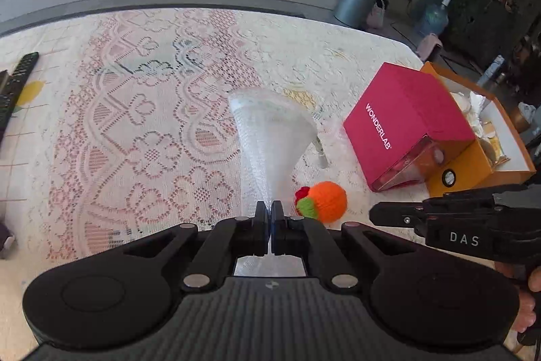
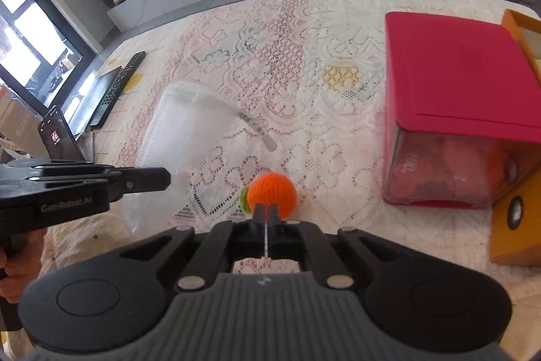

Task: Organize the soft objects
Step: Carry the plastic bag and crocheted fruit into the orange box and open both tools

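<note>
On my worktop (image 1: 101, 124) the plastic bag (image 1: 270, 137) sits mid-frame, the knitted ball (image 1: 328, 200) lower right of it, both boxes (image 1: 405, 124) right, the remote (image 1: 17, 80) far left.

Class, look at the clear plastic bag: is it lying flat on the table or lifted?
Lifted: the left gripper pinches the clear plastic bag, which fans upward from the shut jaws.

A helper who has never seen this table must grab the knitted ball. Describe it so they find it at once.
Start at the big pink box lying on the lace tablecloth. On the cloth beside its clear open end sits the knitted ball, next to the clear plastic bag. It alone is round, bright orange yarn, with green and red tufts.
</note>
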### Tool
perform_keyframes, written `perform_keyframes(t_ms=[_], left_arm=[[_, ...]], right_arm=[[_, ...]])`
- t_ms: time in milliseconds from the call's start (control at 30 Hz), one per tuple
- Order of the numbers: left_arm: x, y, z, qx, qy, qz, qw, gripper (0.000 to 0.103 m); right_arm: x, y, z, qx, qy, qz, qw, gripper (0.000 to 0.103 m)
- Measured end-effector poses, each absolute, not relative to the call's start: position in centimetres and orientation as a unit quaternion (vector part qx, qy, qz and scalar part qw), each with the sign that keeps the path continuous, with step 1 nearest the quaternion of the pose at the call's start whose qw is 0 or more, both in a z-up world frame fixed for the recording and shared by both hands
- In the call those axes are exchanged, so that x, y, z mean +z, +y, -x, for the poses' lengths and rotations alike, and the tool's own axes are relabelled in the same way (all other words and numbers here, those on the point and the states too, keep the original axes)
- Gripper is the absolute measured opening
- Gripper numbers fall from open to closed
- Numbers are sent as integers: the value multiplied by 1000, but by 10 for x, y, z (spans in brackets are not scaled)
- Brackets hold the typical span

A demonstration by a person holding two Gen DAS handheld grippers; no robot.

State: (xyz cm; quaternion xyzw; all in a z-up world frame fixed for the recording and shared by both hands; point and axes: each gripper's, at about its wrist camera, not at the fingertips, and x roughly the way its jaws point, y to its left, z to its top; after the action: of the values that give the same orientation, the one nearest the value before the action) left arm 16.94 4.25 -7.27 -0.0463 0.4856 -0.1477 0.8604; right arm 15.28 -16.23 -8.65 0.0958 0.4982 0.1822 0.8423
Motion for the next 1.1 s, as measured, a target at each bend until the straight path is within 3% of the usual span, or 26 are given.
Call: perform_keyframes(t_ms=[133, 200, 233, 267, 400, 467, 733, 967, 1100], left_arm=[[-79, 39, -170, -122, 494, 43, 860, 1], [-82, 37, -170, -116, 498, 49, 858, 1], [-84, 36, -171, -113, 498, 50, 858, 1], [-86, 35, -171, -110, 499, 49, 858, 1], [-91, 31, -172, -114, 502, 55, 856, 1], [-96, 30, -174, -113, 505, 58, 854, 1], [-111, 40, -177, -118, 516, 79, 845, 1], [-112, 42, -178, -124, 514, 94, 843, 1], [-111, 43, -176, -120, 513, 98, 844, 1]], right_arm=[[-87, -157, -146, 186, 481, -58, 855, 8], [-88, -152, -144, 187, 465, -38, 865, 22], [-88, -151, -143, 188, 457, -32, 868, 35], [-89, -150, -144, 185, 452, -25, 872, 37], [-98, -148, -149, 178, 453, -7, 874, 37], [-104, -147, -153, 184, 458, -8, 870, 44], [-121, -131, -162, 187, 465, 1, 865, 54], [-133, -128, -166, 160, 473, 42, 865, 54], [-136, -131, -169, 147, 478, 40, 865, 46]])
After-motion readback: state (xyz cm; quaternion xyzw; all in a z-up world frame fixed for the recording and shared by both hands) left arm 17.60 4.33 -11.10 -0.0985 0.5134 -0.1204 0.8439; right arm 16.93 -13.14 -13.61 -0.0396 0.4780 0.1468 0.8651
